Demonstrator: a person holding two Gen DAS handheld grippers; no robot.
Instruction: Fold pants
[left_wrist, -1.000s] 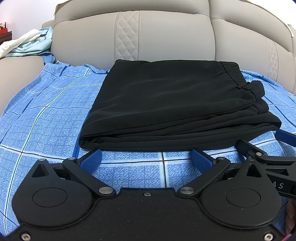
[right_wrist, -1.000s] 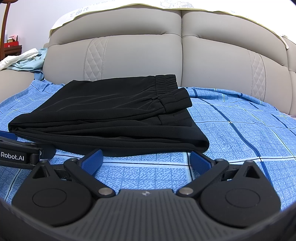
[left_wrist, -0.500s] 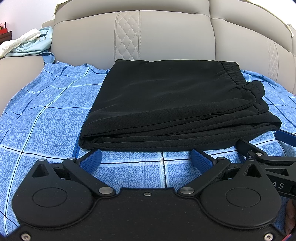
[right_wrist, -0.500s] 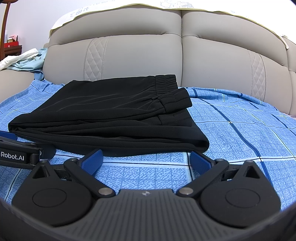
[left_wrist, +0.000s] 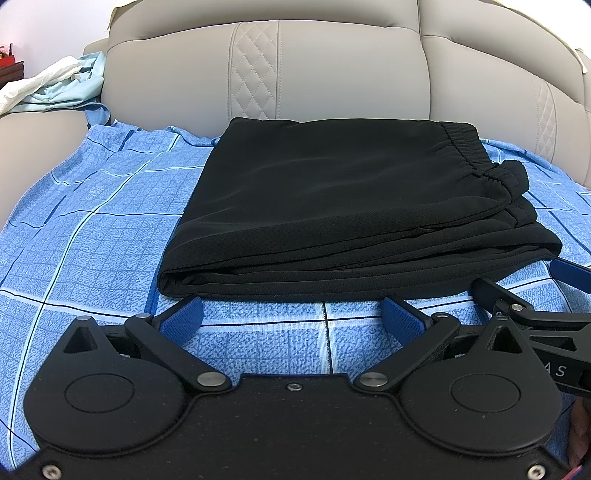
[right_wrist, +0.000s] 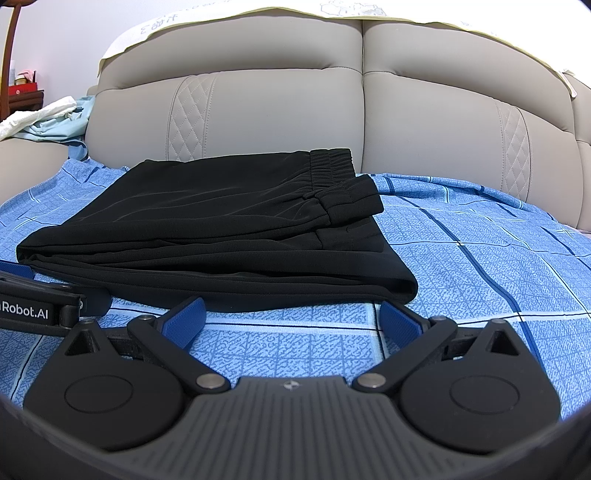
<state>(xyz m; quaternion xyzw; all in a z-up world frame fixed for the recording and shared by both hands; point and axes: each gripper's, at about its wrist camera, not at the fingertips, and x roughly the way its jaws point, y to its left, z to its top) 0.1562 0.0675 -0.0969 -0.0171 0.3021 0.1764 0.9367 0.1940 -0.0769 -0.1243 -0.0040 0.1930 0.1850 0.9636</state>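
While the black pants lie folded into a flat rectangle on the blue checked sheet of the bed, your two grippers rest low in front of them. Your left gripper has its blue-padded fingers spread wide apart, holding nothing, the tips just short of the near folded edge. Your right gripper sits beside it, fingers equally spread and empty, near the pants' right corner. The elastic waistband lies at the far right of the stack, toward the beige padded headboard. Pale crumpled clothing sits at the far left.
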